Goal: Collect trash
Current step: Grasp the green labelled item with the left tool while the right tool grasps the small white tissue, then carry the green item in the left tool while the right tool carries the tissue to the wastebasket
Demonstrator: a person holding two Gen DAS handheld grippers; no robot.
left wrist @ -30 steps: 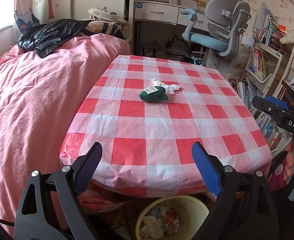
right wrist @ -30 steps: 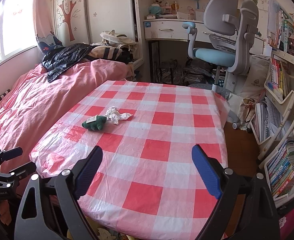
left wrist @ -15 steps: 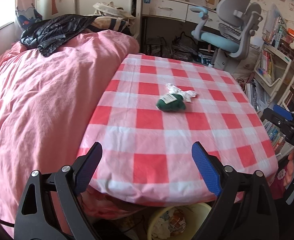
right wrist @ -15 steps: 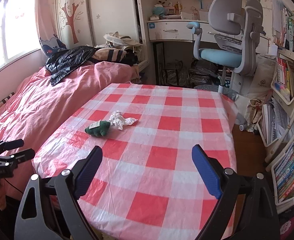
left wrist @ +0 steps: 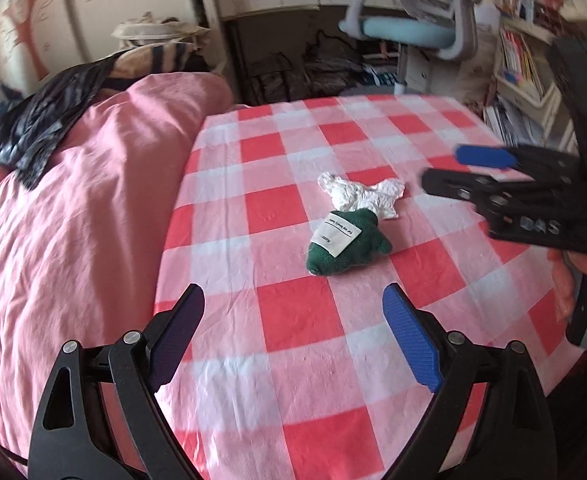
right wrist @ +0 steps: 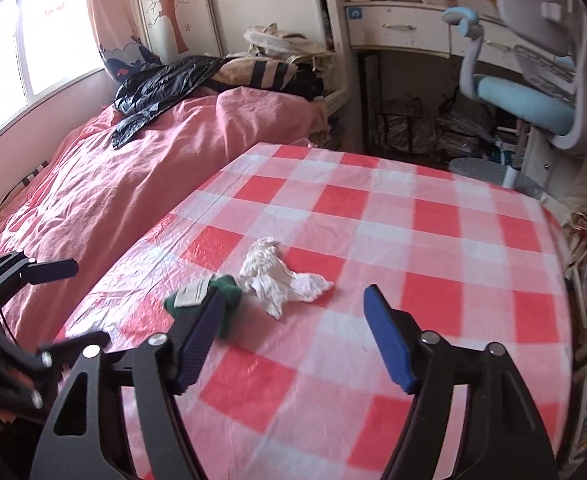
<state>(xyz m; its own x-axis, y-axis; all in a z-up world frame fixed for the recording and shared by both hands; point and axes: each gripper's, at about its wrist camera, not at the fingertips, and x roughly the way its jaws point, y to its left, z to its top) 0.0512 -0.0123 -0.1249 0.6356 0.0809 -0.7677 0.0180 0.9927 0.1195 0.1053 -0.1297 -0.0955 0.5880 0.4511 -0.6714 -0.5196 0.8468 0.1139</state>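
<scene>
A crumpled white paper [left wrist: 363,196] lies on the red-and-white checked tablecloth [left wrist: 293,360], touching a small green plush toy [left wrist: 345,248] with a white label. My left gripper [left wrist: 293,294] is open above the cloth, short of the toy, with nothing between its fingers. My right gripper [right wrist: 293,296] hangs low over the table and its jaws are closing. The crumpled paper [right wrist: 277,280] lies just beyond its tips, untouched, and the green toy [right wrist: 229,292] is partly hidden behind its left finger. In the left wrist view the right gripper [left wrist: 443,168] comes in from the right, close to the paper.
A bed with a pink cover [left wrist: 73,220] runs along the table's left side, with a black jacket [left wrist: 41,124] on it. Behind the table stand a blue-grey office chair [right wrist: 533,80] and a white desk [right wrist: 397,28]. Bookshelves [left wrist: 521,64] line the right.
Both grippers have moved forward over the table toward the paper and the toy. The right gripper's jaws have narrowed. The yellow bin under the table's near edge has left the left wrist view.
</scene>
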